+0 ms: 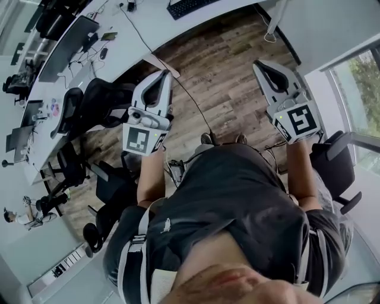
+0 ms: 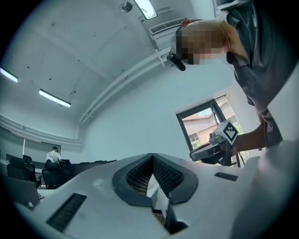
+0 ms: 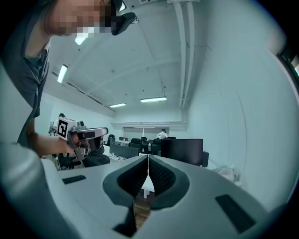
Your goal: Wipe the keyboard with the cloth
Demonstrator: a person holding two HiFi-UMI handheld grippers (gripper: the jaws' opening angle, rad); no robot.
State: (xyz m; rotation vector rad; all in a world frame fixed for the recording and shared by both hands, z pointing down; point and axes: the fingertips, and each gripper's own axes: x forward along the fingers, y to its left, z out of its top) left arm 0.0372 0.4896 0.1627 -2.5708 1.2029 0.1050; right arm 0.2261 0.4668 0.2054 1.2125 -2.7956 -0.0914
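The left gripper (image 1: 165, 76) and right gripper (image 1: 261, 65) hover side by side, short of the white desk (image 1: 148, 18) bearing the keyboard (image 1: 189, 7). Both have jaws pressed together, holding nothing.

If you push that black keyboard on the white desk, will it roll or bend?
Probably neither. The keyboard looks like a flat, straight-edged slab, so it should stay stiff and slide, not roll. The desk looks smooth, so it may skid easily.

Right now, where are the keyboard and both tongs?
keyboard (image 1: 187, 7): head view, middle of its keys.
left tongs (image 1: 167, 73): head view, the tips, which are closed together.
right tongs (image 1: 257, 63): head view, the tips, which are closed together.
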